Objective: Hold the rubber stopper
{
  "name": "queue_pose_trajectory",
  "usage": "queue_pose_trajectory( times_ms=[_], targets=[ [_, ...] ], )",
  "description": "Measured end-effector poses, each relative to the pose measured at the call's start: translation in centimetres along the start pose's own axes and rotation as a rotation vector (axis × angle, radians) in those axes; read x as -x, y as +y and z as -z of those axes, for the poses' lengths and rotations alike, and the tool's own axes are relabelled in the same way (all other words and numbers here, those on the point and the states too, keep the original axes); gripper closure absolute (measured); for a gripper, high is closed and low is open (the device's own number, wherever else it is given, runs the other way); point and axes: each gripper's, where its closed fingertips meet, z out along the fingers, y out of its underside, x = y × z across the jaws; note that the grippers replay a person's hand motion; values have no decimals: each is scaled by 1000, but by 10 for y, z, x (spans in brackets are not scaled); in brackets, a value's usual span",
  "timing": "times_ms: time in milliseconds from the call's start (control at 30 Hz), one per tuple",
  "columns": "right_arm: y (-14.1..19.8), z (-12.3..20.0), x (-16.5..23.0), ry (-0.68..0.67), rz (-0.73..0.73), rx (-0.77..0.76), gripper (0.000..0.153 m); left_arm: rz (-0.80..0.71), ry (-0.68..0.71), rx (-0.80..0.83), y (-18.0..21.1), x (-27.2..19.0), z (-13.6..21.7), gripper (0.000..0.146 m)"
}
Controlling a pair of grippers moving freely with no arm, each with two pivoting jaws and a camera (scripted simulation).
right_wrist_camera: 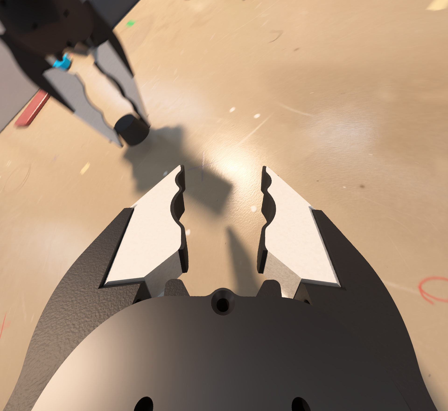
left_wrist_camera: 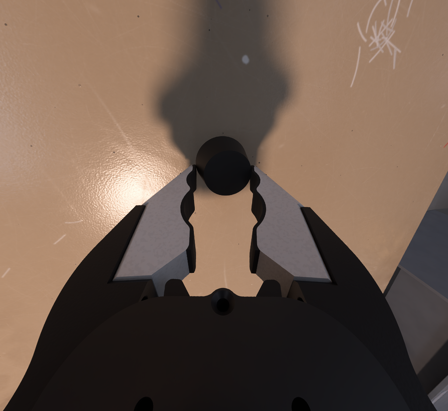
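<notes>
The left gripper [left_wrist_camera: 223, 169] pinches the black rubber stopper [left_wrist_camera: 224, 171] at its fingertips, just above the tan table [left_wrist_camera: 72, 108] — the hold looks made. The right gripper [right_wrist_camera: 223, 171] hangs spread, empty — next, likely just a steady grip.

Right gripper [right_wrist_camera: 223, 176] open; left gripper [right_wrist_camera: 132, 132] clamps rubber stopper [right_wrist_camera: 132, 130].

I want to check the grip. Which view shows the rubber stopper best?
The left wrist view: the rubber stopper sits sharp and central, pinched at the tips of the left tongs. The right wrist view shows it far off, blurred, between those tongs.
</notes>
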Motion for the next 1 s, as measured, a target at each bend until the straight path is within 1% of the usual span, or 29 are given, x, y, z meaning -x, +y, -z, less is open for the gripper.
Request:
queue_pose_trajectory(
  times_ms=[67, 100, 133, 200, 267, 333, 400, 533, 633, 700, 800, 900, 933, 1000],
  targets=[
    [11, 0, 10, -100, 82, 77, 90, -1, 2, -3, 0, -1, 0, 102],
    [20, 0, 12, -124, 144, 124, 91, -1, 4, -3, 0, -1, -1, 102],
    [30, -2, 12, -120, 217, 185, 90, -1, 5, -4, 0, -1, -1, 102],
    [44, -6, 9, -66, 348, 288, 86, 1, 7, -4, 0, -1, -1, 102],
    [46, -10, 16, -60, 411, 294, 83, 1, 5, -2, 0, 0, 0, 102],
    [48, -15, 20, -67, 418, 311, 83, 1, 4, 0, -1, 0, 0, 102],
    [46, -19, 18, -33, 435, 305, 83, 0, 1, 1, -1, 0, 0, 102],
    [30, -27, 23, 16, 447, 217, 84, 4, 2, 2, -1, 0, -1, 102],
    [18, -24, 26, 48, 485, 162, 85, 7, -1, 5, -1, 0, -1, 102],
    [12, -20, 24, 79, 495, 140, 89, 8, -4, 9, -1, 0, -1, 102],
    [3, -17, 27, 73, 428, 97, 91, 8, -7, 12, -1, 0, -1, 102],
    [-5, -19, 38, 76, 266, 54, 93, 11, -7, 12, -1, 0, -1, 102],
    [-4, -21, 46, 46, 230, 65, 96, 12, -7, 12, -1, 0, -1, 102],
    [2, -25, 59, -15, 222, 121, 108, 13, -8, 11, 0, -1, -1, 102]
  ],
)
